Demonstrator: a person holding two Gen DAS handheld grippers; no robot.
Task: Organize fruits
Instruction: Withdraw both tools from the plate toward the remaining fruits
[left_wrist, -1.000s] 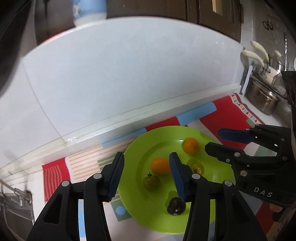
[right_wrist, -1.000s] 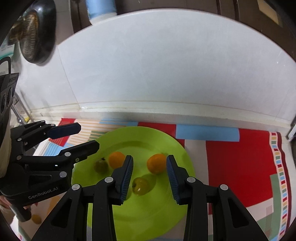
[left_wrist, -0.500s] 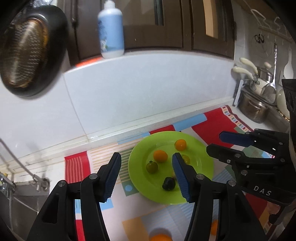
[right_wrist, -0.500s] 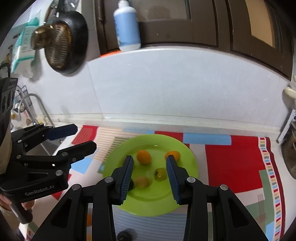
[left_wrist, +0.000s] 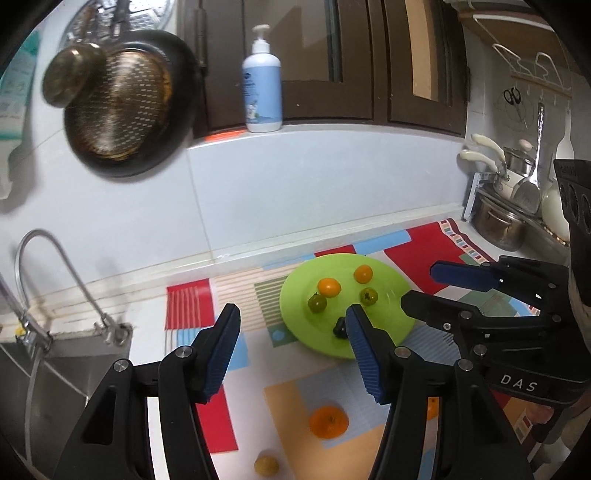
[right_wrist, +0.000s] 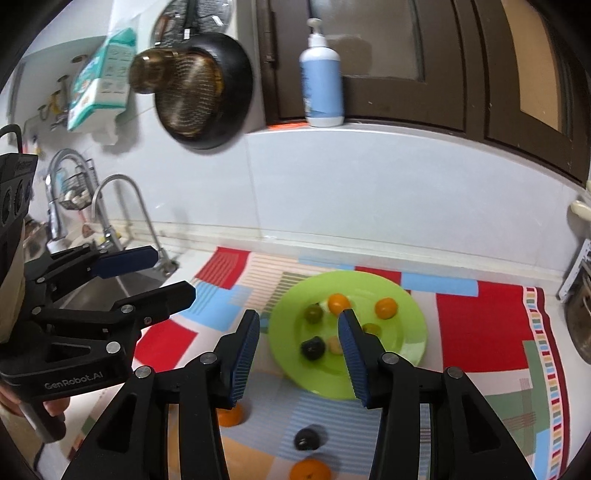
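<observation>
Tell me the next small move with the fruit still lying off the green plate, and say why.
Probably lower the right gripper, whose empty fingers are opening, onto the small dark fruit on the patterned mat just below it. Both grippers hold nothing, the round green plate already carries several fruits, and this loose one lies nearest the right fingers.

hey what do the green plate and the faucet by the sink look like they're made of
Green plate: probably plastic, going by its flat, uniform lime color and soft sheen, though glazed ceramic can't be ruled out. Faucet: metal, likely stainless or chrome, from its silvery gray, reflective curved tube.
</observation>
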